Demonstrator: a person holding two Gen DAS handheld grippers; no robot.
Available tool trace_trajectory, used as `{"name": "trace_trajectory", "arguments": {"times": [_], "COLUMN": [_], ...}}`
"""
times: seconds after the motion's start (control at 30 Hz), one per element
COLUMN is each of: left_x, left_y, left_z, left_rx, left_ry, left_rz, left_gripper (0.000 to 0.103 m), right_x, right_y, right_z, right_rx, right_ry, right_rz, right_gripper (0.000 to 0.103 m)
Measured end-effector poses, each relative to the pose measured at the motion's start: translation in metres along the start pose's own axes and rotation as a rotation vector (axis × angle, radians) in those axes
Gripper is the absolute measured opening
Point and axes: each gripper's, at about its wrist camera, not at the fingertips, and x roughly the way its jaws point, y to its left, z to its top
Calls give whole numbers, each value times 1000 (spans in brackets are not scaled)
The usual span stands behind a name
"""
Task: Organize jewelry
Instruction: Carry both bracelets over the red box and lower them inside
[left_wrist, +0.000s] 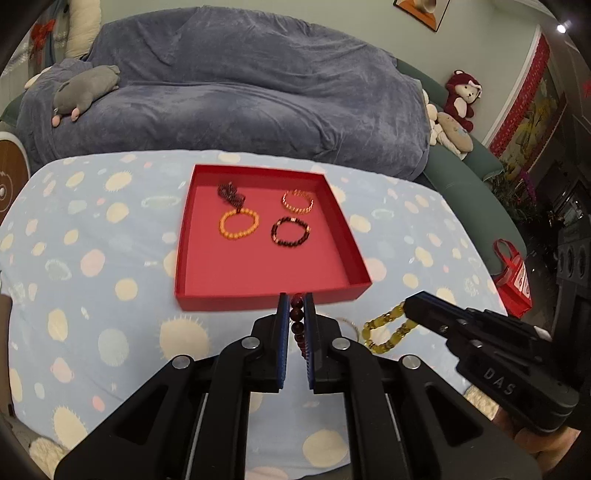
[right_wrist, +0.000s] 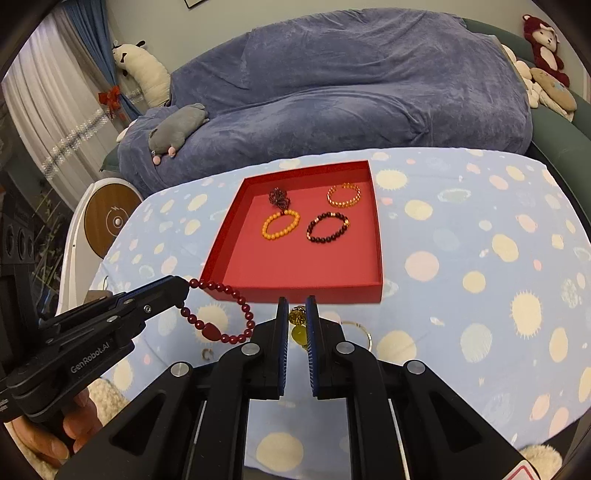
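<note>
A red tray (left_wrist: 332, 295) (right_wrist: 229, 247) on the spotted cloth holds an orange bead bracelet (left_wrist: 238, 224) (right_wrist: 280, 224), a dark bead bracelet (left_wrist: 290, 231) (right_wrist: 328, 228), a gold bracelet (left_wrist: 298, 201) (right_wrist: 344, 195) and a dark chain heap (left_wrist: 231, 195) (right_wrist: 279, 196). My left gripper (left_wrist: 296, 301) (right_wrist: 181, 291) is shut on a dark red bead bracelet (left_wrist: 297, 325) (right_wrist: 221, 321), held just before the tray's near wall. My right gripper (right_wrist: 296, 304) (left_wrist: 408, 306) is shut on a yellow bead bracelet (left_wrist: 388, 328) (right_wrist: 297, 325) to its right.
A thin bangle (right_wrist: 360, 330) (left_wrist: 351, 325) and a small ring (right_wrist: 208, 353) lie on the cloth near the grippers. A sofa under a blue blanket (left_wrist: 236, 96) stands behind the table. A red bag (left_wrist: 513, 280) sits at the right.
</note>
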Motion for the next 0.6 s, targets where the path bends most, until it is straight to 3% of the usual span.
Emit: {"name": "trace_trajectory", "arguments": {"times": [0.23, 0.33, 0.43, 0.6], "left_x": [28, 54, 90, 149], "left_y": [8, 24, 44, 69], "left_z": [59, 70, 66, 40], "left_rx": [-49, -92, -135, -116], "left_ry": [-55, -45, 12, 130], "left_rz": [-64, -82, -87, 39], "left_gripper": [7, 7, 8, 8], "right_x": [34, 61, 97, 153], "right_y": [10, 7, -5, -32], "right_z": [61, 76, 76, 58], "right_rx": [-21, 8, 71, 116], "right_ry": [-40, -23, 26, 133], "right_rz": [43, 73, 98, 36], "right_gripper": [10, 10, 10, 10]}}
